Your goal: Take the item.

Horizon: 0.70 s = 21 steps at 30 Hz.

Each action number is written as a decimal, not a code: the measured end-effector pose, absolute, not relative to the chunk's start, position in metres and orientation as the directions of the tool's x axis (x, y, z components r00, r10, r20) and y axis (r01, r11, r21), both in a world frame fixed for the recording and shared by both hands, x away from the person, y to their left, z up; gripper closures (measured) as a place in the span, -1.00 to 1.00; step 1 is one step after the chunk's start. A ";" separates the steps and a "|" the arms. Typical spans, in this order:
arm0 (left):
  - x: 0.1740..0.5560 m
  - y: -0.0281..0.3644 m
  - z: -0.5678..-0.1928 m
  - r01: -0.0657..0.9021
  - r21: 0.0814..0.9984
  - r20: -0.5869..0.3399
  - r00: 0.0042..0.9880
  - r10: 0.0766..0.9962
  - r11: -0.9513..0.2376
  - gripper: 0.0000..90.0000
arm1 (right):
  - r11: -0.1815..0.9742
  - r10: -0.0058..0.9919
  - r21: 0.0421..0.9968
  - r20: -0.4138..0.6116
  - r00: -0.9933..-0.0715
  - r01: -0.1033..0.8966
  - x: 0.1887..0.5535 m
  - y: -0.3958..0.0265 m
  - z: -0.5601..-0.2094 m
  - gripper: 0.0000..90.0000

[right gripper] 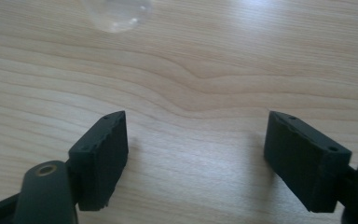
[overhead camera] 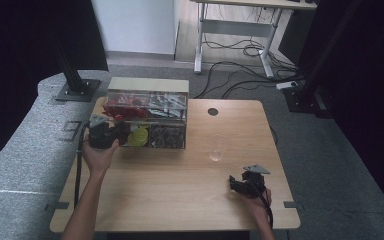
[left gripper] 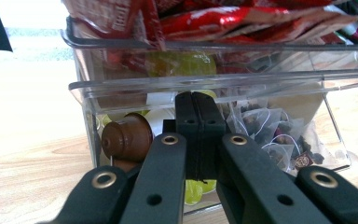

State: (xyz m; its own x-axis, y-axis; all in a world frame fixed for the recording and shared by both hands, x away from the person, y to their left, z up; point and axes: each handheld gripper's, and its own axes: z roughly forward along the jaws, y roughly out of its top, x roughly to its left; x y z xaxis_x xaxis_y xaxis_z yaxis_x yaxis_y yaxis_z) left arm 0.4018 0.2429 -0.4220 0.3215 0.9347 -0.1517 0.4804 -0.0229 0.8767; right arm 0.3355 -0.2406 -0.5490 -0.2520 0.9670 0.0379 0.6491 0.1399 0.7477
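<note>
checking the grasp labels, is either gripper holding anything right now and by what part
Nothing is held. The left gripper is shut on itself, at the front of the clear organizer box. The right gripper is open over bare table.

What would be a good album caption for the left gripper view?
Shut black left gripper at the clear plastic organiser box, beside a brown coffee capsule.

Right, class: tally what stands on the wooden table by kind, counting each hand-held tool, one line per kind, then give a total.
Clear plastic organiser box holding red sachets, capsules and tea bags: 1
Clear drinking glass: 1
Black two-jaw tools, left tool shut at the box, right tool open over bare wood: 2
Total: 4
</note>
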 end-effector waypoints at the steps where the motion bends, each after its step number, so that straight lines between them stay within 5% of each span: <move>1: 0.402 0.242 -0.422 0.480 0.877 -0.150 0.322 0.935 -0.025 1.00 | 0.128 0.965 0.767 0.049 -0.256 0.629 0.333 -0.239 -0.543 -0.47; 21: 0.403 0.241 -0.422 0.478 0.878 -0.145 0.332 0.932 -0.034 1.00 | 0.152 0.903 0.861 0.078 -0.422 0.485 0.314 -0.186 -0.488 -0.29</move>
State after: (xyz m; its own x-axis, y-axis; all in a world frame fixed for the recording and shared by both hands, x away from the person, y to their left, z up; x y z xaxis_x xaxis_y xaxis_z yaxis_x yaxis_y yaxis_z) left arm 0.4034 0.2410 -0.4225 0.3325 0.9319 -0.1449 0.4778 -0.0340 0.8778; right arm 0.3137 -0.1859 -0.4876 -0.4219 0.9033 0.0781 0.4846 0.1519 0.8614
